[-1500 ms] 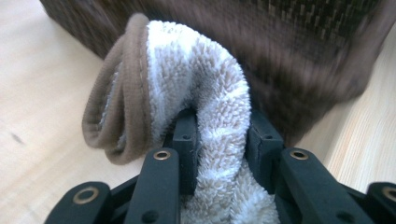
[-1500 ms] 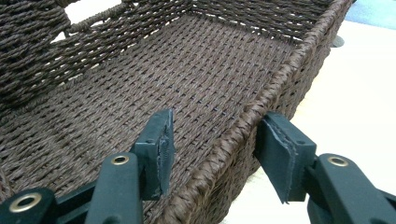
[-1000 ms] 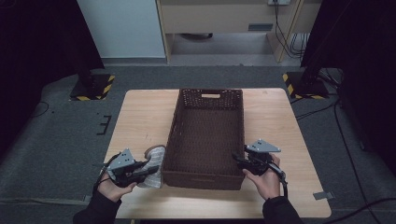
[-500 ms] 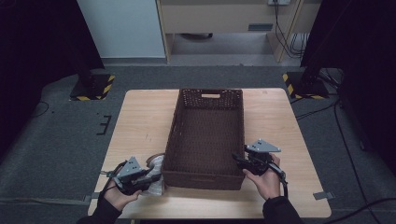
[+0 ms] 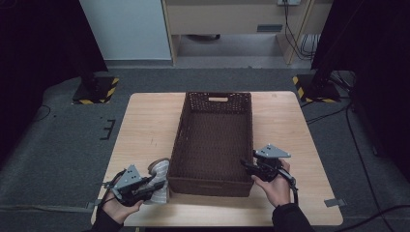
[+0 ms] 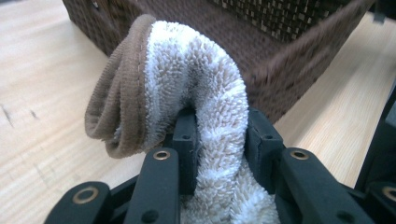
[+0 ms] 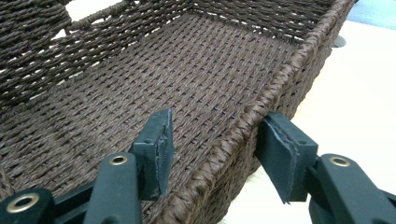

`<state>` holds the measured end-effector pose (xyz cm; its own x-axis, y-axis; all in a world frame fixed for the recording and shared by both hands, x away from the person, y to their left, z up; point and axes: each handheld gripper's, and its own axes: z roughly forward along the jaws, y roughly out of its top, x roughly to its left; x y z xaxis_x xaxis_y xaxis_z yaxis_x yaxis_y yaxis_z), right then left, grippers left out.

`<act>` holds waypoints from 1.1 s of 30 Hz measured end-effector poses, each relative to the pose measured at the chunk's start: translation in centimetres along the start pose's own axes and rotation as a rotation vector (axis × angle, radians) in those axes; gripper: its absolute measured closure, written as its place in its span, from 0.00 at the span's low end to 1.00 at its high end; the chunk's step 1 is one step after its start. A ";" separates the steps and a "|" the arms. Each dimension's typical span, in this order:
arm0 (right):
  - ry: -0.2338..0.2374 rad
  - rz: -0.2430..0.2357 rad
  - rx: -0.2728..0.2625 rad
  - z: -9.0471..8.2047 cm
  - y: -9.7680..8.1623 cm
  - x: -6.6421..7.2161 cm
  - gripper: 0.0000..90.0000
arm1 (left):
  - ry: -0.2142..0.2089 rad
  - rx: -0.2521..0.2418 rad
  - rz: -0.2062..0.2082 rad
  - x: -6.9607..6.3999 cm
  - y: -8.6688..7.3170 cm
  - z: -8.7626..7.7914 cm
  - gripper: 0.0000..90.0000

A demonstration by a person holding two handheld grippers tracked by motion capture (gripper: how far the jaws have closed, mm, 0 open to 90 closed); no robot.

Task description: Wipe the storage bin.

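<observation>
Sock sits pinched in left gripper near table's front-left corner; right gripper straddles basket rim, jaws spread; lift sock clear of the rim before release

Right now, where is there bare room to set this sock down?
The basket floor is bare from wall to wall. Bare tabletop lies left of it, plus a strip behind. It is crowded at the near edge: the left gripper clamps the sock, and the right gripper straddles the basket's right wall.
</observation>
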<state>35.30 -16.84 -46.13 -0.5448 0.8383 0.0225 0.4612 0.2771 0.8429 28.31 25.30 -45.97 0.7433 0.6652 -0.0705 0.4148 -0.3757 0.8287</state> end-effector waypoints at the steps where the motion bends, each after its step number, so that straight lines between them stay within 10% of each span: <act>1: 0.001 0.000 0.000 0.0 0.0 0.0 0.52 | -0.002 0.016 -0.001 -0.1 -0.2 0.2 0.76; 12: 0.002 0.004 0.002 0.0 0.0 0.0 0.51 | 0.025 0.078 -0.063 1.1 -0.9 1.1 0.75; 21: 0.002 -0.001 0.005 0.0 0.1 0.0 0.49 | 0.156 -0.029 -0.166 5.1 1.5 -0.3 0.75; 33: 0.009 -0.008 -0.002 0.1 0.0 -0.1 0.49 | 0.326 -0.039 -0.225 9.2 4.7 1.2 0.74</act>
<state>35.42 -16.94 -46.15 -0.5549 0.8317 0.0207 0.4556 0.2830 0.8440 37.71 28.87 -43.32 0.4280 0.9004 -0.0782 0.5238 -0.1767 0.8333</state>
